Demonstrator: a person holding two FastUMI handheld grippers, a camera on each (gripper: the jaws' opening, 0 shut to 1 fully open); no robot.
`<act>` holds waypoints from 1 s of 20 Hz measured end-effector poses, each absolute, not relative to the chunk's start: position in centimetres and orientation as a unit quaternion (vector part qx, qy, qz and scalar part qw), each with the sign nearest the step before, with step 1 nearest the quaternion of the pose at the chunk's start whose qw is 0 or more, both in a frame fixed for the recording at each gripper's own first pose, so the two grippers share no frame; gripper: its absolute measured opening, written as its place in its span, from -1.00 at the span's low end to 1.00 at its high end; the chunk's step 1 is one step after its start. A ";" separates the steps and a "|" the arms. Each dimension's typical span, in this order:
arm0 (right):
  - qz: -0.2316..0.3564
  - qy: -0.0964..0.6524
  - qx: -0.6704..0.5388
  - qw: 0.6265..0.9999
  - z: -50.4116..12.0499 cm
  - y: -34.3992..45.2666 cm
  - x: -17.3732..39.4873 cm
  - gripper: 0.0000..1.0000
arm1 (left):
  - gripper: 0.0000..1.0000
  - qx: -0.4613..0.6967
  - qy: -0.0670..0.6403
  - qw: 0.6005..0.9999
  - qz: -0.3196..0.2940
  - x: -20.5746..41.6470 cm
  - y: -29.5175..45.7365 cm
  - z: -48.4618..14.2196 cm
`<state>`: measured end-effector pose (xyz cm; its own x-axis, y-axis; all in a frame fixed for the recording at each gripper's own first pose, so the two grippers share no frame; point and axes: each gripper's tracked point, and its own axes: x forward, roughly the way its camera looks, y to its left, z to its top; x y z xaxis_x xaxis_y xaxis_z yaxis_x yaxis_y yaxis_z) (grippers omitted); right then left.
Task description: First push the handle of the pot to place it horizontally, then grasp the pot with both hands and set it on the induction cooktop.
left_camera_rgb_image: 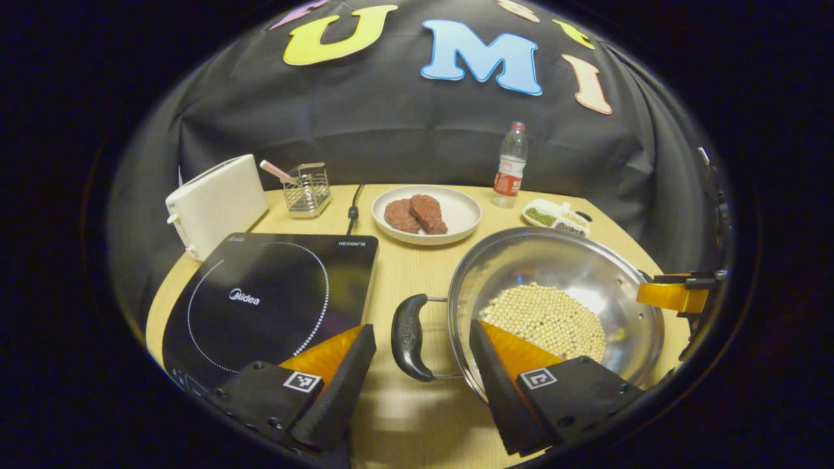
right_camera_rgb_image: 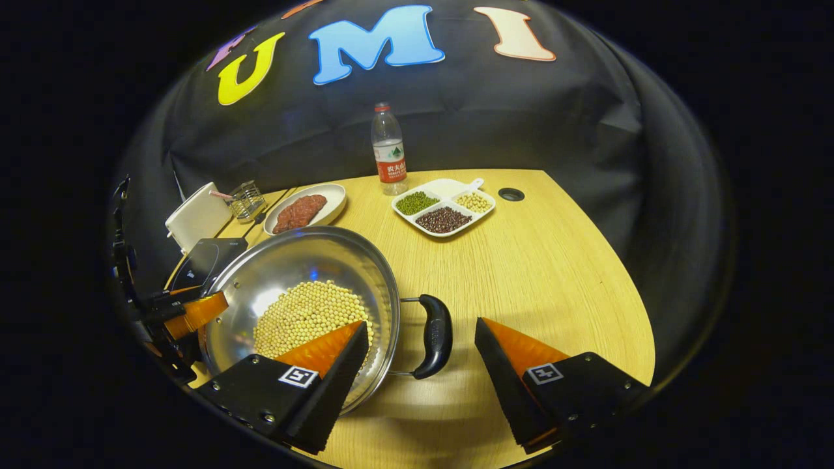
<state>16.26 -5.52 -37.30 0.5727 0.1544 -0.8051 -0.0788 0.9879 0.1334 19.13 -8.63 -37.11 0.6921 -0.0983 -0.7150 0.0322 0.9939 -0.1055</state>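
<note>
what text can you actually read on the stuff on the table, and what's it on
"Midea": white print on the black cooktop, inside its dotted ring.
Small print at the cooktop's far corners: too blurred to read reliably.
Label on the bottle: too small to read.
Moulded mark on the pot handle: too faint to read.

Near rim of the pot (left_camera_rgb_image: 554,260) covered by the left gripper (left_camera_rgb_image: 422,371) finger, induction cooktop (right_camera_rgb_image: 212,255) mostly hidden behind the pot in the right gripper view, right gripper (left_camera_rgb_image: 674,296) cut off at the picture's edge, toaster (right_camera_rgb_image: 195,220) label too small to tell
</note>
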 end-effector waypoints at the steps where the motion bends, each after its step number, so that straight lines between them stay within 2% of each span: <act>1: 0.064 0.462 0.042 0.884 -37.7 -5.5 16.3 0.99 | 0.94 -0.042 0.393 0.918 -0.036 19.2 -8.7 -37.2; 2: 0.059 0.465 0.041 0.883 -38.0 -5.6 16.5 0.75 | 0.83 -0.038 0.394 0.918 -0.037 19.5 -8.7 -37.4; 3: 0.060 0.469 0.045 0.880 -38.3 -5.5 16.4 0.57 | 0.94 -0.035 0.396 0.917 -0.038 19.5 -8.7 -37.5; 6: 0.068 0.477 0.053 0.875 -38.9 -5.0 16.3 0.55 | 0.66 -0.032 0.402 0.914 -0.040 19.7 -9.0 -38.1; 7: 0.065 0.475 0.057 0.876 -38.5 -4.9 16.3 0.34 | 0.72 -0.033 0.405 0.913 -0.042 19.6 -9.2 -38.1; 8: 0.065 0.474 0.054 0.876 -38.8 -4.6 16.5 0.24 | 0.80 -0.037 0.405 0.912 -0.049 19.7 -9.5 -38.2; 9: 0.062 0.474 0.056 0.877 -38.8 -5.0 16.5 0.22 | 0.61 -0.036 0.406 0.912 -0.045 19.6 -9.5 -38.1; 10: 0.063 0.475 0.058 0.876 -38.8 -5.0 16.5 0.05 | 0.45 -0.038 0.406 0.912 -0.043 19.6 -9.4 -38.1; 11: 0.064 0.473 0.056 0.877 -38.9 -4.9 16.6 0.17 | 0.51 -0.043 0.404 0.913 -0.039 19.6 -9.4 -38.1; 12: 0.065 0.472 0.056 0.877 -38.8 -5.0 16.7 0.17 | 0.51 -0.046 0.403 0.913 -0.034 19.6 -9.4 -38.1; 13: 0.064 0.473 0.057 0.877 -38.8 -4.8 16.6 0.01 | 0.36 -0.046 0.404 0.913 -0.029 19.6 -9.3 -38.2; 15: 0.067 0.471 0.053 0.878 -38.8 -4.9 16.7 0.01 | 0.34 -0.047 0.401 0.915 -0.022 19.6 -9.2 -38.1; 17: 0.071 0.469 0.044 0.879 -38.8 -4.8 16.7 0.01 | 0.45 -0.050 0.399 0.916 -0.014 19.9 -9.2 -38.0; 19: 0.075 0.465 0.030 0.882 -38.6 -4.8 16.7 0.01 | 0.29 -0.038 0.404 0.914 -0.011 19.9 -9.1 -38.0; 20: 0.077 0.463 0.024 0.883 -38.4 -4.9 16.8 0.00 | 0.29 -0.034 0.407 0.913 -0.009 19.7 -9.0 -38.1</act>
